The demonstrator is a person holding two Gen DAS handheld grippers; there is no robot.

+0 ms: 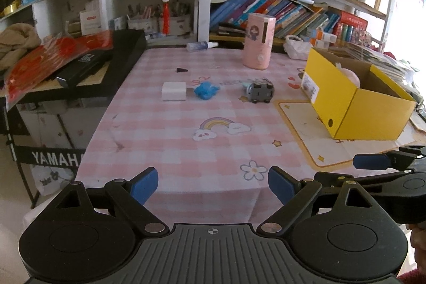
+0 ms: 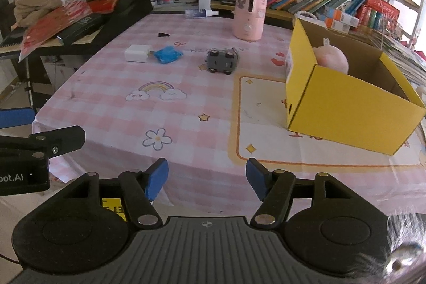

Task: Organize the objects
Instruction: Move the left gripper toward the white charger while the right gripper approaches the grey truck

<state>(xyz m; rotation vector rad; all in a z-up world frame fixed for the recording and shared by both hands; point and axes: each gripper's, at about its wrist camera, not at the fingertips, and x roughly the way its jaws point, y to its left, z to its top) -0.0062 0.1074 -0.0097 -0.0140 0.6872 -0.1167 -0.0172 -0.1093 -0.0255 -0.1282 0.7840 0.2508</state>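
Observation:
On the pink checked tablecloth (image 1: pixel 170 140) lie a white block (image 1: pixel 174 91), a blue crumpled item (image 1: pixel 206 90) and a grey toy car (image 1: pixel 259 92) tipped wheels-up. They also show in the right wrist view: the white block (image 2: pixel 138 53), the blue item (image 2: pixel 168 55), the toy car (image 2: pixel 221 61). An open yellow box (image 1: pixel 354 100) (image 2: pixel 343 97) stands at the right with a pink soft thing (image 2: pixel 331 57) inside. My left gripper (image 1: pixel 213 184) and right gripper (image 2: pixel 207 178) are open and empty, hovering at the table's near edge, well short of the objects.
A pink cylindrical humidifier (image 1: pixel 258 41) and a lying spray bottle (image 1: pixel 201 45) are at the table's back. A small black wedge (image 1: pixel 182 69) lies mid-table. A keyboard with red packets (image 1: pixel 53 63) stands left. Bookshelves (image 1: pixel 293 4) run behind.

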